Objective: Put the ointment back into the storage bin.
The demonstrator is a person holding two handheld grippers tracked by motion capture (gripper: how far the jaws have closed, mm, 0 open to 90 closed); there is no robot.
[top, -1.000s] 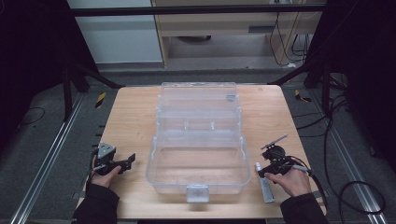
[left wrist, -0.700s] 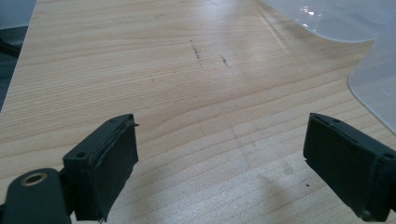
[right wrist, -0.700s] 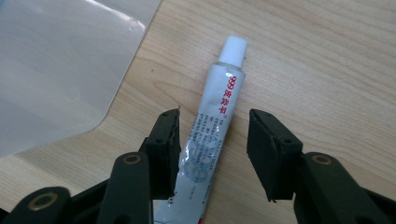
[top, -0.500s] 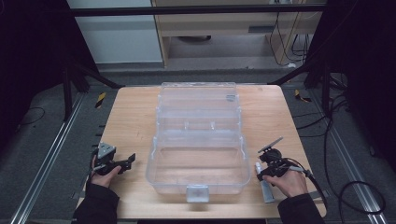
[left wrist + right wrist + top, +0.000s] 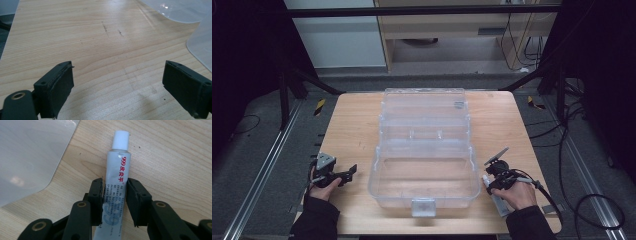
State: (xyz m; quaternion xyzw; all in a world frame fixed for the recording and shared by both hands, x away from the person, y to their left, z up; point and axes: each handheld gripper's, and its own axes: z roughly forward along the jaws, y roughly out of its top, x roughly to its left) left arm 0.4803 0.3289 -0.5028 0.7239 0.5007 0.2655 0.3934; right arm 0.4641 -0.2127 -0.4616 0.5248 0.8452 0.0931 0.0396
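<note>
Lying flat on the pale wooden table (image 5: 352, 125), a small soft tube (image 5: 116, 187) of ointment is showing a glossy white-grey skin, red characters along its body and a ribbed white cap (image 5: 120, 139); the right gripper (image 5: 115, 202) is clamping it across the middle, its jaws having just been closing, matte black pads pressing both sides; in the high view that gripper (image 5: 490, 186) is sitting at the table's near right, just beside a large clear plastic case (image 5: 424, 150), boxy with rounded corners, lying open; the left gripper (image 5: 117, 85) is hanging released over bare, fine-grained planks, jaws standing wide with nothing between them, the left hand (image 5: 323, 186) resting at the near left; dark floor and metal rails are surrounding the table; the tube's long axis is running away from the person, cap pointing toward the far edge.
</note>
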